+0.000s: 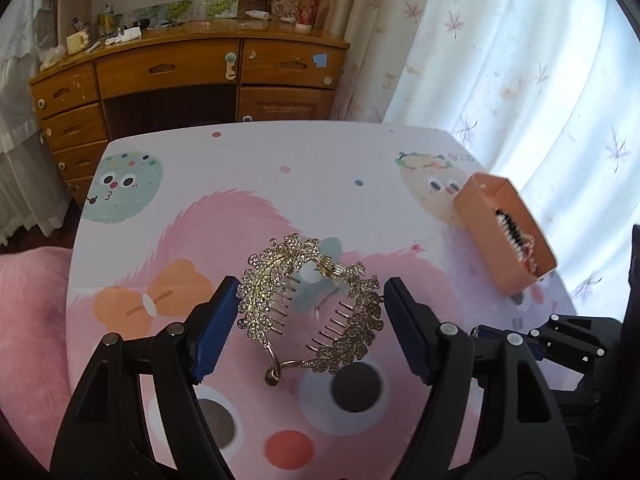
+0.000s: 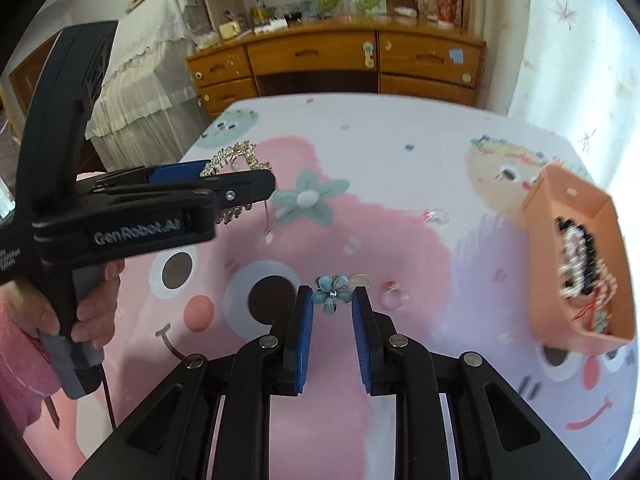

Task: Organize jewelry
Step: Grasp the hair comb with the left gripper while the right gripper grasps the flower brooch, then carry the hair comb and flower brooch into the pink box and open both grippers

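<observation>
Comb (image 1: 310, 304) betw. spread left claw (image 1: 310, 332); right claw (image 2: 331, 334) apart nr flower (image 2: 331, 294); box (image 2: 580, 264) right.

Hair comb (image 1: 310, 300) mid-table (image 1: 248, 184) — box (image 1: 506, 236) far right w/ jewelry.

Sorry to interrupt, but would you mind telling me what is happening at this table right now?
A person is sorting jewelry with two handheld grippers. The left gripper is open around a rhinestone leaf hair comb; whether it touches it is unclear. The right gripper is open just short of a small blue flower piece lying on the cartoon-print table. An orange box at the right already holds some jewelry.
</observation>
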`<control>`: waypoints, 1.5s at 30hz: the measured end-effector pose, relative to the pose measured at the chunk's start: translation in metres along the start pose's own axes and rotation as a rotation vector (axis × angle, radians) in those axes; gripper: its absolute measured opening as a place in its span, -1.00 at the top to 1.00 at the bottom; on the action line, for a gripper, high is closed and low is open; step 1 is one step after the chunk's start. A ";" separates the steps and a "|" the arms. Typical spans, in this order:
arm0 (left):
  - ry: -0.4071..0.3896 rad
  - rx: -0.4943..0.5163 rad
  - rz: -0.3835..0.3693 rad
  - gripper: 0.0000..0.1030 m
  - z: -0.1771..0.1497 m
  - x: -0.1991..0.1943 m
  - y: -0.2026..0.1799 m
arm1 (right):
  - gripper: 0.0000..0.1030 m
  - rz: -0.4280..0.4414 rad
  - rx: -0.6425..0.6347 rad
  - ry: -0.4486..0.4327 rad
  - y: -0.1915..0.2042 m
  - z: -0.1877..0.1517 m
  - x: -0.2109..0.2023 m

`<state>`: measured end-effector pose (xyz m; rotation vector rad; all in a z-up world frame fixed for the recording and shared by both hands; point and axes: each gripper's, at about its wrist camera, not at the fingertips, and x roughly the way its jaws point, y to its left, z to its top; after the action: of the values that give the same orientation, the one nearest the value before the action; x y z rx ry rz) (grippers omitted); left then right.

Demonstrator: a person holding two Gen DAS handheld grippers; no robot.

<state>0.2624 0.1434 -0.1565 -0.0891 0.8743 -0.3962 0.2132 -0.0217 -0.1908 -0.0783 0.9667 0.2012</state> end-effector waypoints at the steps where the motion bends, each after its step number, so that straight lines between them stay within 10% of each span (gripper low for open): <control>1: -0.003 -0.012 0.000 -0.38 0.002 -0.004 -0.006 | 0.62 0.002 -0.001 -0.007 -0.007 0.001 -0.007; 22: -0.140 0.059 -0.099 -0.38 0.046 -0.044 -0.197 | 0.61 -0.029 -0.048 -0.132 -0.167 -0.005 -0.136; 45: -0.051 0.075 -0.202 -0.39 0.067 0.047 -0.295 | 0.56 -0.126 0.032 -0.071 -0.284 -0.033 -0.136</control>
<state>0.2513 -0.1521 -0.0780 -0.1179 0.8013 -0.6125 0.1697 -0.3232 -0.1046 -0.1012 0.8905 0.0722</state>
